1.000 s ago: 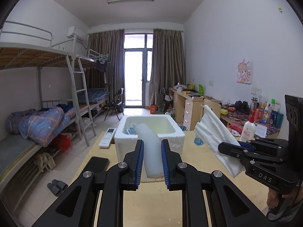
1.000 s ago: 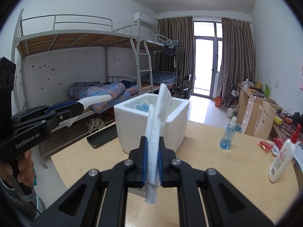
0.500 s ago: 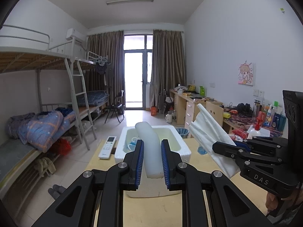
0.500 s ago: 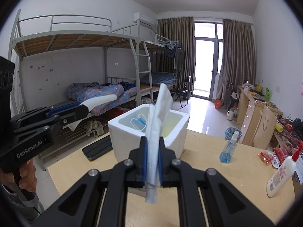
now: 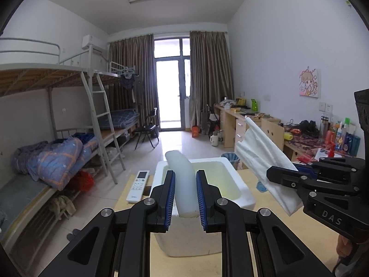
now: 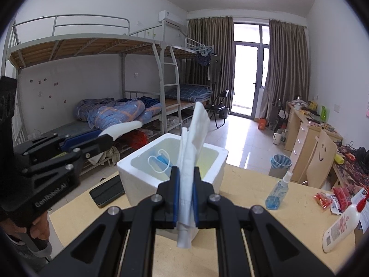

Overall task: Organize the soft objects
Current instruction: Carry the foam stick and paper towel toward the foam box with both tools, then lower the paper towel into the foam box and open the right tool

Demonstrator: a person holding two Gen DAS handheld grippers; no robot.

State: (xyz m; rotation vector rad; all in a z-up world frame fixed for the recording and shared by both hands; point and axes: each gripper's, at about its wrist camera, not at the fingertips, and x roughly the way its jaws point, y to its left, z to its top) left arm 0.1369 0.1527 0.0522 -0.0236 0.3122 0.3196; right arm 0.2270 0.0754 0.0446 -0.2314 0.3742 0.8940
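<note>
Left gripper (image 5: 184, 198): fingers (image 5: 169, 198) closed on a curved white foam strip (image 5: 183, 184), pinched between the blue pads, its upper end arching forward over the open white styrofoam box (image 5: 239, 184). In the right wrist view the same strip (image 6: 122, 128) is seen sticking out of the left gripper (image 6: 101, 139), held in the air to the left of the box, above the floor beside the surface.

Right gripper (image 6: 185, 198): fingers (image 6: 175, 196) clamped on a folded white paper towel (image 6: 192, 152), held upright, top end fanned out, bottom end hanging below the pads. In the left wrist view the towel (image 5: 265, 161) is seen tilted, just right of the box rim; the right gripper (image 5: 283, 180) is held beside the box, not over it.

Box (image 6: 138, 184) sits on the light wooden surface (image 6: 265, 226), near its far left corner. A blue disposable face mask (image 6: 161, 160) with white ear loops lies inside against the left wall. Interior looks yellowish.

Around the box: black phone (image 6: 107, 191) flat on the left, white remote control (image 5: 138, 185) at the far edge, blue spray bottle (image 6: 278, 190) upright to the right, white lotion bottle with red cap (image 6: 341, 226) lying near the right edge.
</note>
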